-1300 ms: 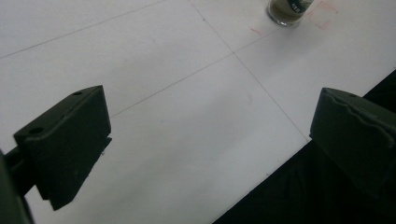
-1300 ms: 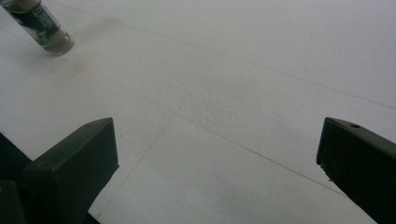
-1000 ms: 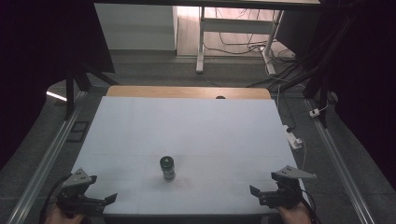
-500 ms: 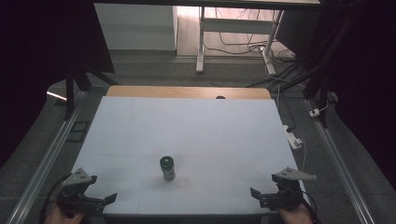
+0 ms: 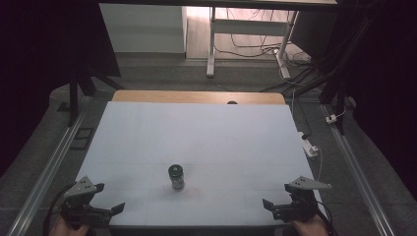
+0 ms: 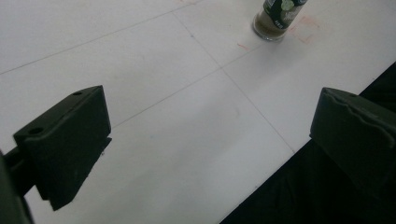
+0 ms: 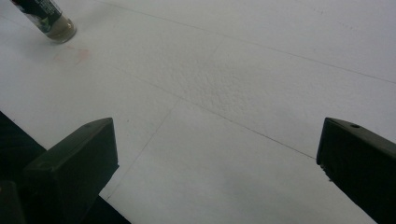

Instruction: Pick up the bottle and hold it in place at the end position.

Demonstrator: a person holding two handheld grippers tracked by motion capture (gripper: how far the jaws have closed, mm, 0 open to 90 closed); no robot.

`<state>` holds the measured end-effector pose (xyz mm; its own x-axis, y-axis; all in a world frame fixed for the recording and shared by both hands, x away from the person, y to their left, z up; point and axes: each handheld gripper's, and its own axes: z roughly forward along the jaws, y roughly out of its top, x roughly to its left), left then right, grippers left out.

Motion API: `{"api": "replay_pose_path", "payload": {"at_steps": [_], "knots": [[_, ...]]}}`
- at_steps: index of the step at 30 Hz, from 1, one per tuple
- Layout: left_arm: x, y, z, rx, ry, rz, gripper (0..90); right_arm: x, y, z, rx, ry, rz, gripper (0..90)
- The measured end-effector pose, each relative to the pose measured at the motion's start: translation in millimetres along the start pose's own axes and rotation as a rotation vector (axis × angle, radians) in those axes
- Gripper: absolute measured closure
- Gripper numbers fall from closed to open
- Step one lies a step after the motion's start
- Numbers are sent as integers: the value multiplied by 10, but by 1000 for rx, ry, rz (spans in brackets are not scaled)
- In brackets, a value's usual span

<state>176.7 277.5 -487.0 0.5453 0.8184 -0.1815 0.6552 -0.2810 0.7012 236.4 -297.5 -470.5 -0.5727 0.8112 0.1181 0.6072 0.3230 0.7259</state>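
Note:
A small glass jar with a dark lid and a dark green label stands upright on the white table, near its front middle. The jar's base shows at the top of the left gripper view, and the jar sits at the top left of the right gripper view. My left gripper hovers open over the table's front left corner. Over the front right corner my right gripper is open too. Nothing lies between either pair of jaws.
Faint red marks sit on the sheet beside the jar. A wooden strip edges the table's far side. Metal rails run along both sides. A white power strip lies off the right edge. Desk legs and cables stand beyond.
Both grippers have drifted slightly lower toward the table's front edge. The jar has not moved.

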Motion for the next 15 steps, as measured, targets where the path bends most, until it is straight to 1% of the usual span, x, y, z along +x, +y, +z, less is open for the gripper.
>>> {"api": "replay_pose_path", "payload": {"at_steps": [4,15], "knots": [[10,8,3,-11,-10,0,0,2,1,4,4,4,-3,0],[-11,80,71,-20,-55,33,0,8,7,19,16,16,-11,0]]}}
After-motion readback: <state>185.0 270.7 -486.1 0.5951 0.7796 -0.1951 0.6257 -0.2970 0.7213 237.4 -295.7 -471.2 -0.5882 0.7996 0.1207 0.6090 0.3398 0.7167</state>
